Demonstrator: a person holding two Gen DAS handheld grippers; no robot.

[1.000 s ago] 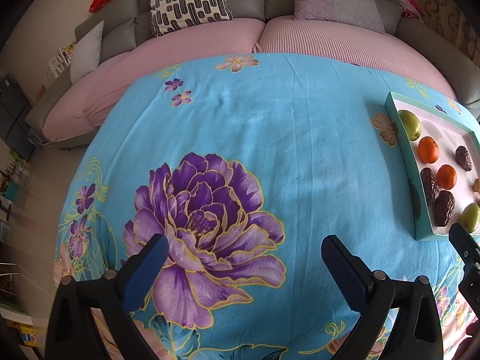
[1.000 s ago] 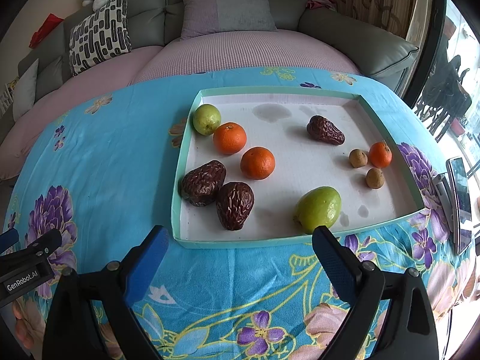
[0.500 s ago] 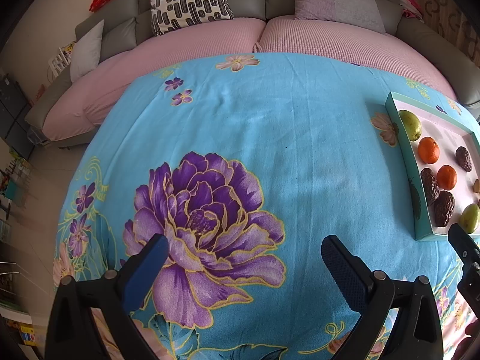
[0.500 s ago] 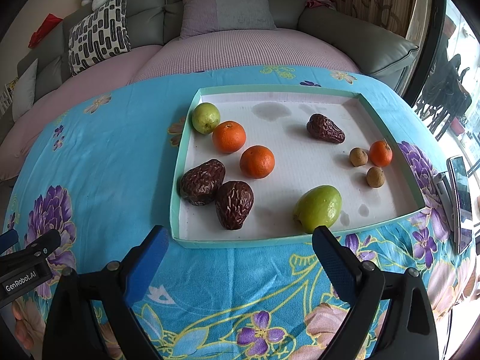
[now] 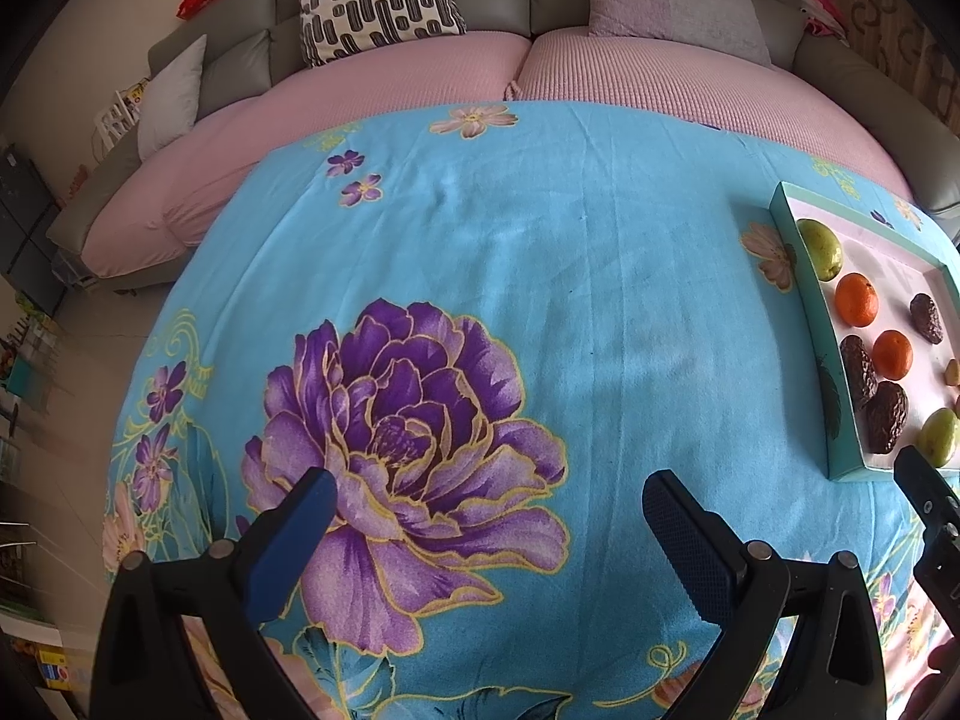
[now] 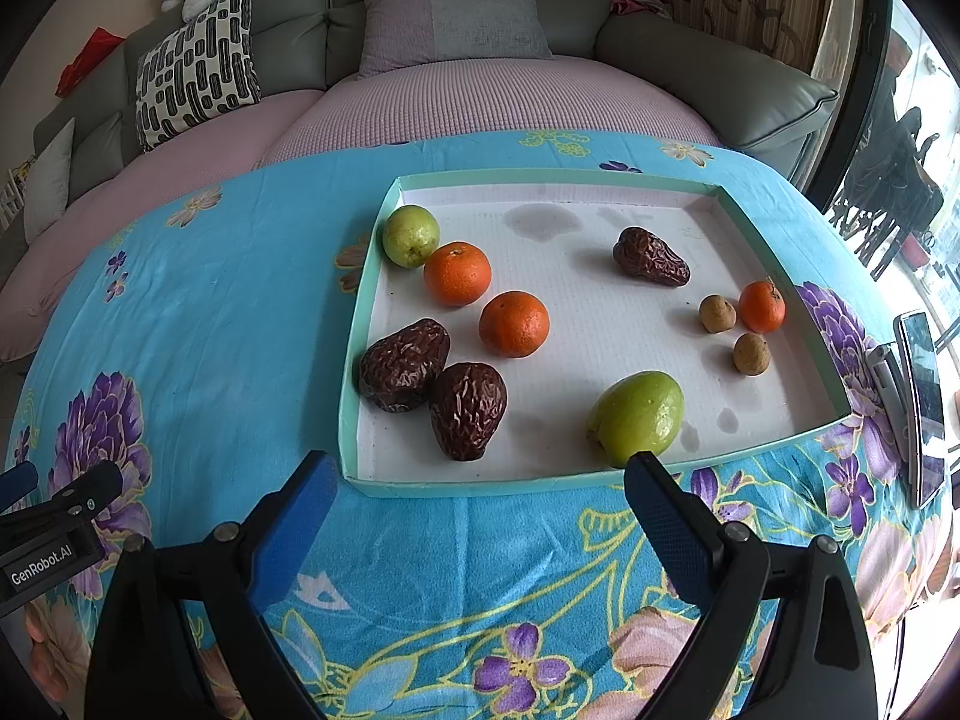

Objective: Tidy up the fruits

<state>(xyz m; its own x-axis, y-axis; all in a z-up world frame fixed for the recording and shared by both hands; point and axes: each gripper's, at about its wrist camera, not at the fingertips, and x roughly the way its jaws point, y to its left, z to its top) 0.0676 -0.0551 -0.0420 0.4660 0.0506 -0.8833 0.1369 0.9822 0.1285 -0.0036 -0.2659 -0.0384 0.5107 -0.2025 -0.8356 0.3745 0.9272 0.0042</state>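
Right tongs (image 6: 477, 495) spread, empty, hovering at the tray's (image 6: 354, 372) near edge. Left tongs (image 5: 486, 507) spread, empty, over the bare flowered cloth (image 5: 540, 276), tray well off to their right. Fruit all lies in the tray, loosely mixed: green ones (image 6: 636, 417) apart, dates (image 6: 468, 411) two together and one alone, oranges (image 6: 514, 324) split. Reads as mid-sort or a pause; can't settle which. Nothing differs from the frame a second ago.
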